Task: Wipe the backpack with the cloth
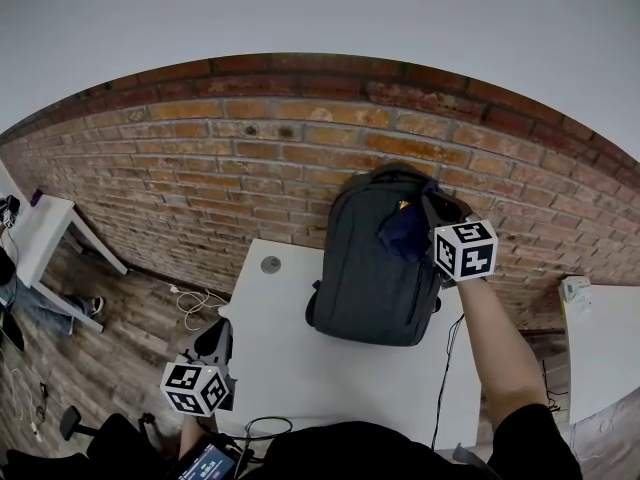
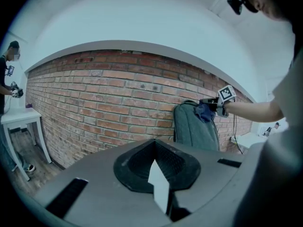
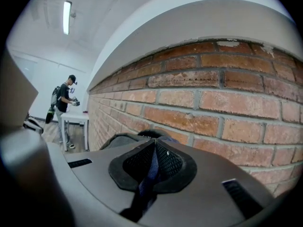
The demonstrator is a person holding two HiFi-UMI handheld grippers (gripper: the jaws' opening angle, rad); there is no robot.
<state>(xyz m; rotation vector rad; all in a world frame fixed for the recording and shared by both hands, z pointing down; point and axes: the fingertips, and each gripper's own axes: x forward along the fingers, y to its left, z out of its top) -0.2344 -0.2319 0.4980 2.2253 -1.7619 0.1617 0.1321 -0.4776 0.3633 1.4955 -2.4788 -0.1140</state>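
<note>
A dark grey backpack [image 1: 365,278] stands upright on the white table [image 1: 290,358], leaning against the brick wall. My right gripper [image 1: 425,223] is at the backpack's upper right corner, shut on a dark blue cloth [image 1: 403,233] that rests against the bag's top. In the right gripper view the cloth [image 3: 151,164] runs between the closed jaws, and the backpack's top [image 3: 123,141] shows just beyond. My left gripper [image 1: 213,336] hangs low by the table's left front corner, away from the bag. In its own view its jaws are shut with nothing held, and the backpack [image 2: 194,129] and cloth [image 2: 204,111] stand far off.
The brick wall [image 1: 250,158] is right behind the bag. A round grommet [image 1: 271,264] sits in the tabletop. A black cable [image 1: 445,368] hangs off the table's right side. Other white tables stand left [image 1: 45,223] and right [image 1: 600,348]. A person [image 3: 64,103] stands far off.
</note>
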